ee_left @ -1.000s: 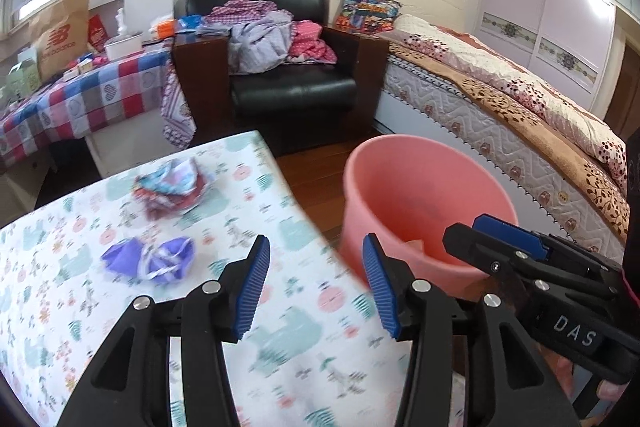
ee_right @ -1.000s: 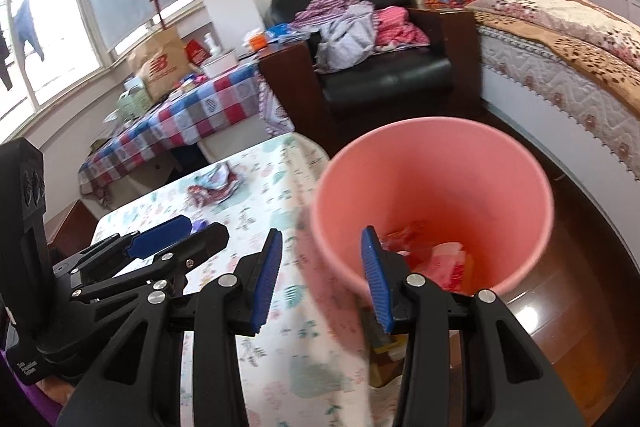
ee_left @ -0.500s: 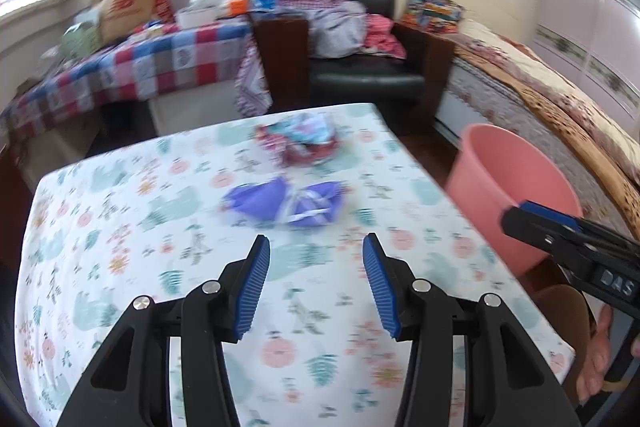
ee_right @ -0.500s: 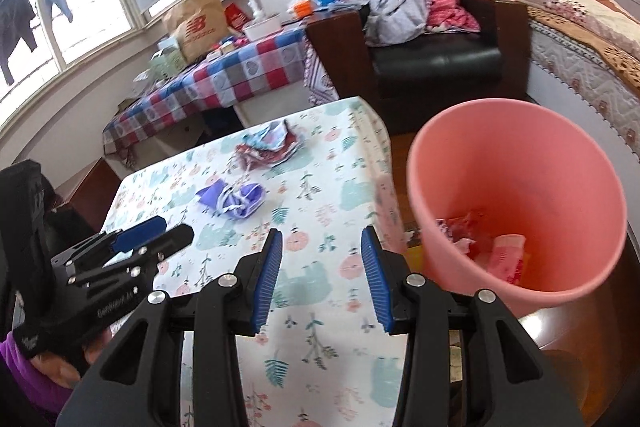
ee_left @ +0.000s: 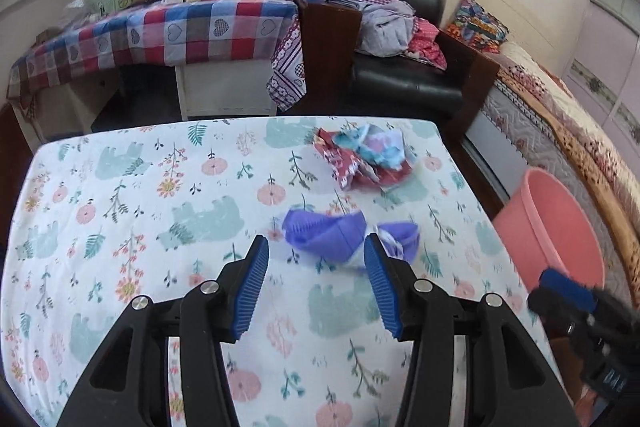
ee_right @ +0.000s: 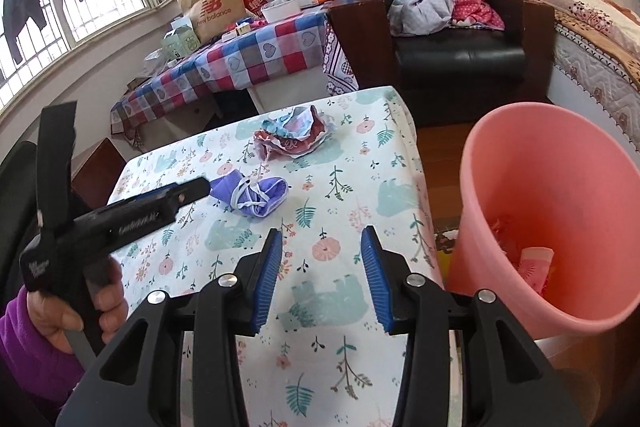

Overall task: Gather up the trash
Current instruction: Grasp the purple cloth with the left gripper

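A crumpled purple wrapper (ee_left: 332,237) lies on the floral tablecloth (ee_left: 160,227), just ahead of my open, empty left gripper (ee_left: 316,279). It also shows in the right wrist view (ee_right: 256,197), with the left gripper (ee_right: 192,189) close beside it. A crumpled red and blue wrapper (ee_left: 364,157) lies farther back near the table's far edge; it shows in the right wrist view (ee_right: 296,137) too. My right gripper (ee_right: 320,279) is open and empty above the table's right side. A pink bin (ee_right: 560,227) with trash inside stands to the right of the table.
Beyond the table are a checked-cloth side table (ee_left: 160,27) with a paper bag and boxes, a black armchair (ee_left: 400,75) piled with clothes, and a bed (ee_left: 580,123) at the right. The bin (ee_left: 552,227) stands on the wooden floor between table and bed.
Both grippers swung left, from the pink bin toward the table. The left gripper came up close to the purple wrapper. Both stayed open.
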Action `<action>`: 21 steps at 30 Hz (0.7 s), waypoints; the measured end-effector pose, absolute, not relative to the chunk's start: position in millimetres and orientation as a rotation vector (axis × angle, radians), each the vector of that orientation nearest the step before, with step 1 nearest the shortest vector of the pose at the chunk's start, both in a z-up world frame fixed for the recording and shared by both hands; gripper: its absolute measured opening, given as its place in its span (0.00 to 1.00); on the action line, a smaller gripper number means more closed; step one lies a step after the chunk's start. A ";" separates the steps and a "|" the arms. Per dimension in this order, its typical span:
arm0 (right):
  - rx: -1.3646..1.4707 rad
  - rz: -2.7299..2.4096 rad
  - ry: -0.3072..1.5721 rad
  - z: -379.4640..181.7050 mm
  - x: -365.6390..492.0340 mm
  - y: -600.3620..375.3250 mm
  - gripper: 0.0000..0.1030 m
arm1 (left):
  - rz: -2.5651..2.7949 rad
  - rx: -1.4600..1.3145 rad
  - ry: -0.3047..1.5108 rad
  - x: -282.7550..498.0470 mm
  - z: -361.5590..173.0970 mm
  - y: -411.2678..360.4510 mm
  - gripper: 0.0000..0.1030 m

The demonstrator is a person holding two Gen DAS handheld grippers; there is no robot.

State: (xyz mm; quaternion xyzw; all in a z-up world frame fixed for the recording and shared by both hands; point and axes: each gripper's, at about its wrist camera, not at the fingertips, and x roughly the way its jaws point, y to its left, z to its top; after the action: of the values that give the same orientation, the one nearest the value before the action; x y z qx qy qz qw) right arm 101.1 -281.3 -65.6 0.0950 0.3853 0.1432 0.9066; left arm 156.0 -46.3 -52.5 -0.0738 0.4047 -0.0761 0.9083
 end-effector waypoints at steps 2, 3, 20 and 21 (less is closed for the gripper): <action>0.197 0.300 0.801 -67.8 104.9 -278.9 0.41 | -0.146 -0.175 0.844 166.1 -55.3 -43.6 0.53; 0.196 0.303 0.804 -69.3 106.9 -277.1 0.41 | -0.141 -0.185 0.850 170.8 -57.9 -43.0 0.53; 0.200 0.316 0.850 -87.8 132.4 -265.1 0.41 | -0.152 -0.345 0.920 198.2 -85.1 -50.4 0.53; 0.199 0.317 0.851 -88.3 134.0 -264.2 0.41 | -0.150 -0.355 0.922 197.4 -85.1 -48.2 0.53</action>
State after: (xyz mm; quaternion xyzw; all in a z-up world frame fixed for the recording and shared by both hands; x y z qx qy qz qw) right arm 134.0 -264.2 -88.3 0.0958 0.4104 0.1527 0.8939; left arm 197.4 -48.2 -85.1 -0.1702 0.4419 -0.0718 0.8778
